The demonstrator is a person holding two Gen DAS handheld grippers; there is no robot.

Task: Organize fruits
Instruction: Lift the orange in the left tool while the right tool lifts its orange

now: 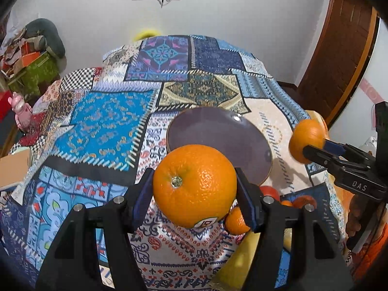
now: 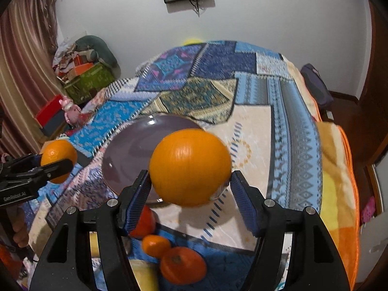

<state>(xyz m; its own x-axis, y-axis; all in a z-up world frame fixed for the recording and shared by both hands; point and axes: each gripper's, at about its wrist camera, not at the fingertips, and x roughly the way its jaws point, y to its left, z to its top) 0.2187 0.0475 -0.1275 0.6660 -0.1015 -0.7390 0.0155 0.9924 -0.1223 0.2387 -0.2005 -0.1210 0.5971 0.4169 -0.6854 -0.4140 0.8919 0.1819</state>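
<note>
My left gripper (image 1: 195, 188) is shut on a large orange (image 1: 194, 185) with a sticker, held above the patterned cloth just in front of the purple plate (image 1: 213, 131). My right gripper (image 2: 190, 185) is shut on a second orange (image 2: 189, 168), held over the near edge of the purple plate (image 2: 135, 150). Each gripper shows in the other's view: the right one (image 1: 306, 145) with its orange (image 1: 306, 138) at the right, the left one (image 2: 58, 161) with its orange (image 2: 57, 155) at the left. The plate is bare.
Under the grippers lie a small mandarin (image 2: 155, 245), a persimmon (image 2: 183, 265), a red fruit (image 2: 144, 223) and something yellow (image 2: 143, 275); the mandarin also shows in the left wrist view (image 1: 236, 220). Boxes (image 1: 36, 70) and a pink figurine (image 1: 20, 111) stand left of the bed.
</note>
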